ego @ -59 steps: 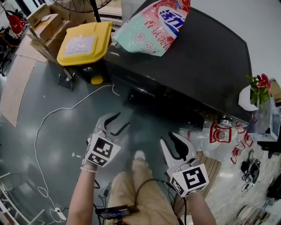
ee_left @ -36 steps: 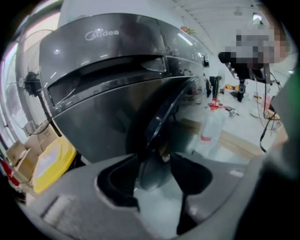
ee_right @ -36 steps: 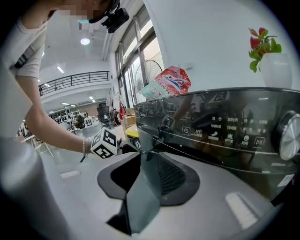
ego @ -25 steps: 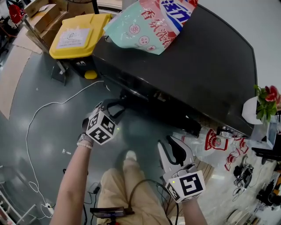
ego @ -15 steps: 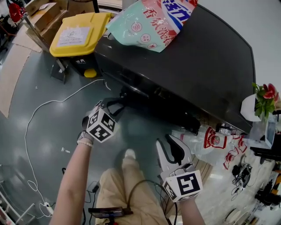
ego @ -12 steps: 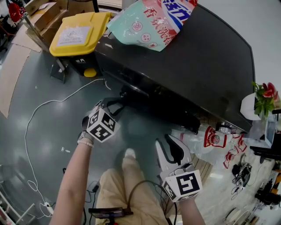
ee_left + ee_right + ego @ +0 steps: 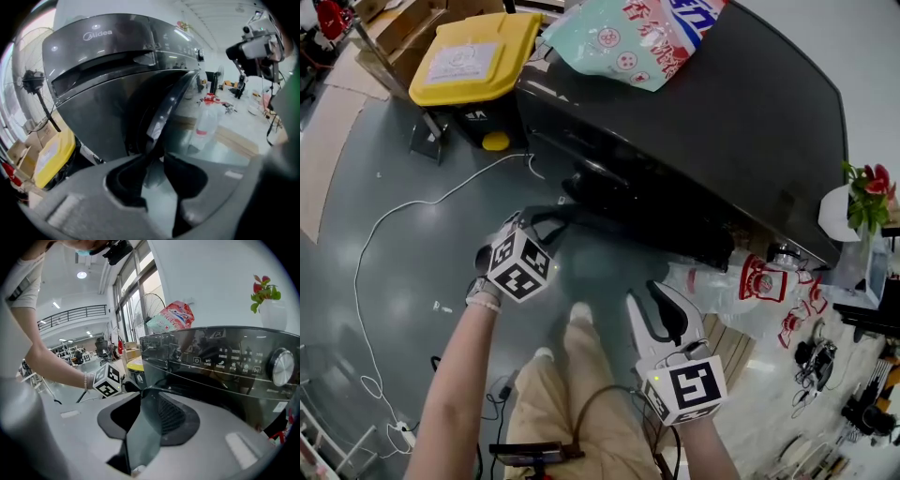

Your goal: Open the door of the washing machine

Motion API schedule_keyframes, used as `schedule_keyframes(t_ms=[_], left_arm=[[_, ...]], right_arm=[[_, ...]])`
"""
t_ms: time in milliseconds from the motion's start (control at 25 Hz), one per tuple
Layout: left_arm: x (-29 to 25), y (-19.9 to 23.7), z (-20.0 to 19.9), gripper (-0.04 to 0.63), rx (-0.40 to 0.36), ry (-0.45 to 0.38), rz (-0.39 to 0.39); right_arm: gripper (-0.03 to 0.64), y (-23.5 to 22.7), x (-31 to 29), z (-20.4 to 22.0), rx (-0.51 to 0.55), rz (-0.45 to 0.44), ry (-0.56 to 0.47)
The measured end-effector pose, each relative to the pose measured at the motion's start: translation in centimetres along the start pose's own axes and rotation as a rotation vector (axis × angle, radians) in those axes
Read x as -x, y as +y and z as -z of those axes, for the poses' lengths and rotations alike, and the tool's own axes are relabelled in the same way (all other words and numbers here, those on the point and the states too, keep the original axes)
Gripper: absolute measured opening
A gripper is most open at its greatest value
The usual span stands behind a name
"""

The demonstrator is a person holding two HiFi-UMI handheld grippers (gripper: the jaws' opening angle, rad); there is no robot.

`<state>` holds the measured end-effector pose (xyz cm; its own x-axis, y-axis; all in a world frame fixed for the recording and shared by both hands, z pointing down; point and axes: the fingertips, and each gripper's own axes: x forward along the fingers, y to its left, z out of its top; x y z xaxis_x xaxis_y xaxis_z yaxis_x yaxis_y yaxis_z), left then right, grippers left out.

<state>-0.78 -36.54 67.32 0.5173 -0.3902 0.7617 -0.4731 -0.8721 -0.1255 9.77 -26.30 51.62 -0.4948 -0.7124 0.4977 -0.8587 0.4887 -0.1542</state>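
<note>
At 12 o'clock on glossy grey floor (image 7: 412, 272): dark washing machine (image 7: 750, 122), door (image 7: 171, 101) ajar toward 9. Left gripper (image 7: 154, 158) just closing, pinching door rim. Right gripper (image 7: 643, 292) at 5, half open, empty. Yellow bin (image 7: 469, 61) at 11, detergent bag (image 7: 637, 33) on machine top.

An industrial lab hall: brown cardboard boxes (image 7: 394, 28) at eleven o'clock, loose white cable (image 7: 441, 200) across glossy grey floor (image 7: 403, 291).
</note>
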Motion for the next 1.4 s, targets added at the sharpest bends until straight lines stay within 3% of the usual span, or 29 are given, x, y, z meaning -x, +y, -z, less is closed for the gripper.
schedule_keyframes(t_ms=[600,1120,1400], left_arm=[[3.1,-5.4,3.3,0.1,0.025,0.018,0.051],[5.6,-10.4,5.0,0.069,-0.005,0.007,0.111],[7.1,-13.9,6.0,0.054,-0.036,0.008,0.16]], right_arm=[[0.144,3.3,0.8,2.0,-0.115,0.073,0.032],[0.149,5.6,1.4,6.0,-0.23,0.166,0.077],[0.199,6.7,1.7,7.9,-0.3,0.198,0.093]])
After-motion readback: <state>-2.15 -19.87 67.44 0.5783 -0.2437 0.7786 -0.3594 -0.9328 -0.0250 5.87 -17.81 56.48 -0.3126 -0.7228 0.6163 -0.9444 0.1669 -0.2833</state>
